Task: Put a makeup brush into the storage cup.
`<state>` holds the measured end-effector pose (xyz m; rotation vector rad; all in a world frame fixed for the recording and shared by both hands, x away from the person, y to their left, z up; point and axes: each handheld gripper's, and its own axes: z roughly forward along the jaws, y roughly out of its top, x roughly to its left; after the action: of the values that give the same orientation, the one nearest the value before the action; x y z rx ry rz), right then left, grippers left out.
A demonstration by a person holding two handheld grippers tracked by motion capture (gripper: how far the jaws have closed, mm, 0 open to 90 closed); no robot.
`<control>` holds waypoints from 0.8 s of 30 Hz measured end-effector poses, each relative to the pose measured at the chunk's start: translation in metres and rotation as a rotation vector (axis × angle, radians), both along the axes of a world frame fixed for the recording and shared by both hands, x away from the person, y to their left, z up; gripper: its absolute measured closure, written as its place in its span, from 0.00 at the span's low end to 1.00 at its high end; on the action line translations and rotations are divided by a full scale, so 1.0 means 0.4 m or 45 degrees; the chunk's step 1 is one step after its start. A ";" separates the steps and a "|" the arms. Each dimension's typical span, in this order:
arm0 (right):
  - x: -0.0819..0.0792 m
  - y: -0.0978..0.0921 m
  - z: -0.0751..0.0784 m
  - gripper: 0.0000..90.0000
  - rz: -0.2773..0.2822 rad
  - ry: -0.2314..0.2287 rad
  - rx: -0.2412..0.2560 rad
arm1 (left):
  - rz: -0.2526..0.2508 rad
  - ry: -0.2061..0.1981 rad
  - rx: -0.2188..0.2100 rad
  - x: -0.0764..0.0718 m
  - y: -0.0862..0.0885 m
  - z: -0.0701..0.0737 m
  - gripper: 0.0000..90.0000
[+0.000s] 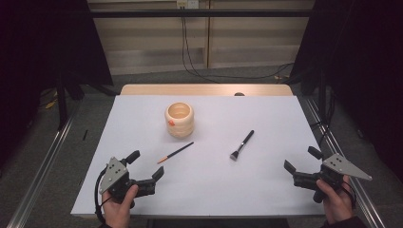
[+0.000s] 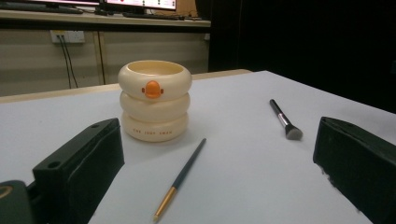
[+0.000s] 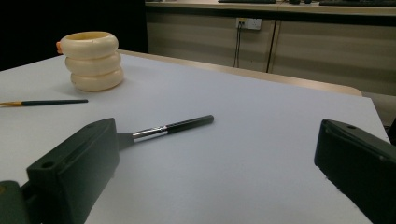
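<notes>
The left gripper (image 1: 146,167) rests near the front left corner of the white surface (image 1: 266,190), jaws spread and holding nothing. Just ahead of them lies the thin dark paintbrush with a gold ferrule (image 1: 176,152), its long axis slanting from front-left to back-right, gold end nearest the jaws. Behind it stands the cream stacked-ring holder with an orange duck bill (image 1: 179,119). Farther right lies the black makeup brush with a silver ferrule (image 1: 242,145), bristles toward the front edge. The right gripper (image 1: 301,160), jaws also spread and empty, sits by the front right corner, probably better placed for that one.
</notes>
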<state>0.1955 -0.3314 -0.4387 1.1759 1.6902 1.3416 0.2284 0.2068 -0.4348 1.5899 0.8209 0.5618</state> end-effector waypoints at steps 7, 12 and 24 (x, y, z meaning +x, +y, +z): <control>-0.001 -0.002 0.000 0.00 0.016 0.009 0.011 | 0.005 0.006 0.016 0.009 0.001 -0.003 0.02; -0.005 -0.005 0.001 0.00 0.019 -0.013 0.018 | 0.000 0.009 0.019 0.012 -0.002 -0.004 0.02; -0.012 0.004 0.006 0.00 0.053 -0.034 0.033 | -0.025 -0.026 0.023 0.001 -0.009 0.005 0.01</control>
<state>0.1908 -0.3298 -0.4362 1.1380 1.6921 1.4020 0.2288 0.2033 -0.4328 1.6044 0.7858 0.5718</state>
